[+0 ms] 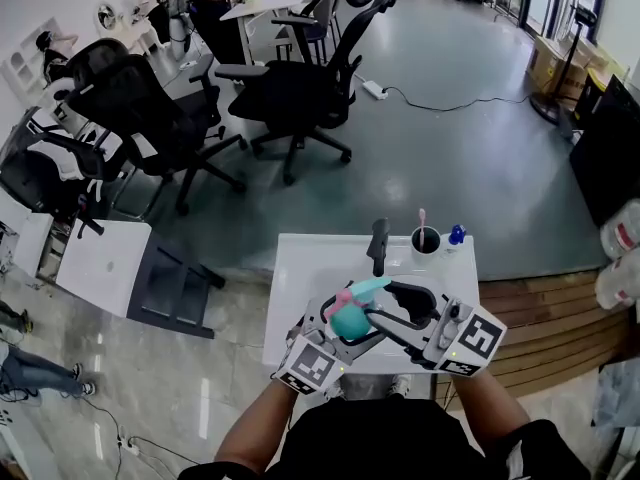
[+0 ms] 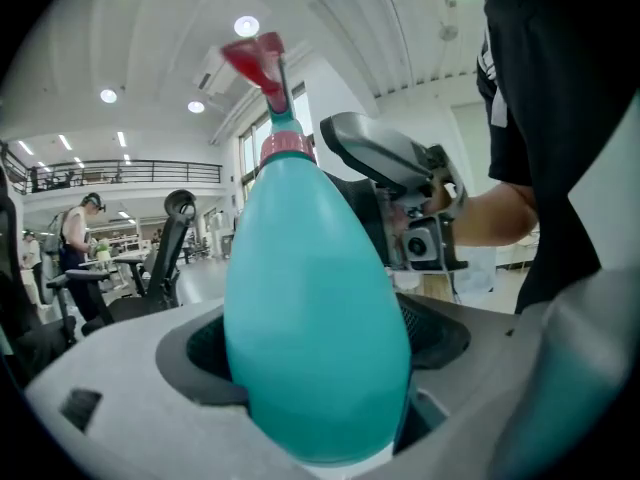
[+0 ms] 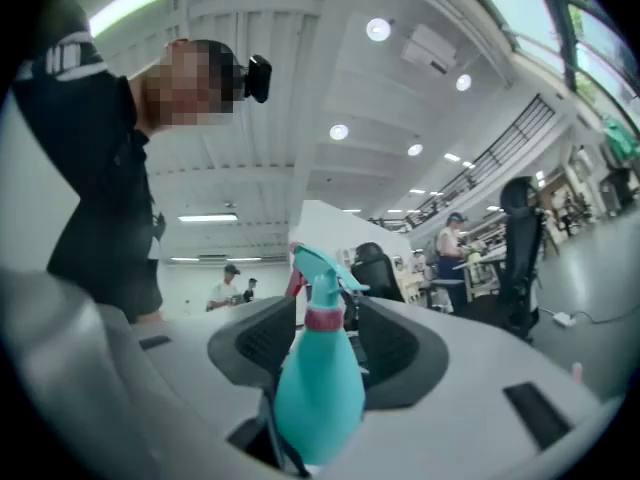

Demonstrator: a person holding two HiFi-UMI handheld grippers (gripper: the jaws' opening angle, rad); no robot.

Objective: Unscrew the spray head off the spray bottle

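Spray bottle [image 1: 350,320] — teal, with a pink collar — is held tilted in the air above the near edge of the white tabletop [image 1: 300,268], its spray head [image 1: 366,289] uppermost. In the head view the jaws mask its lower body. In the left gripper view its base is cut off at the bottom edge and its top is blurred. Left gripper [image 2: 318,343]: jaws closed against the wide body, which fills the gap between them. Right gripper [image 3: 325,320]: jaws spread wide on either side of the neck, pads clear of it — nothing gripped. Both forearms [image 1: 250,423] enter from the bottom edge, and the grippers converge close before the chest.
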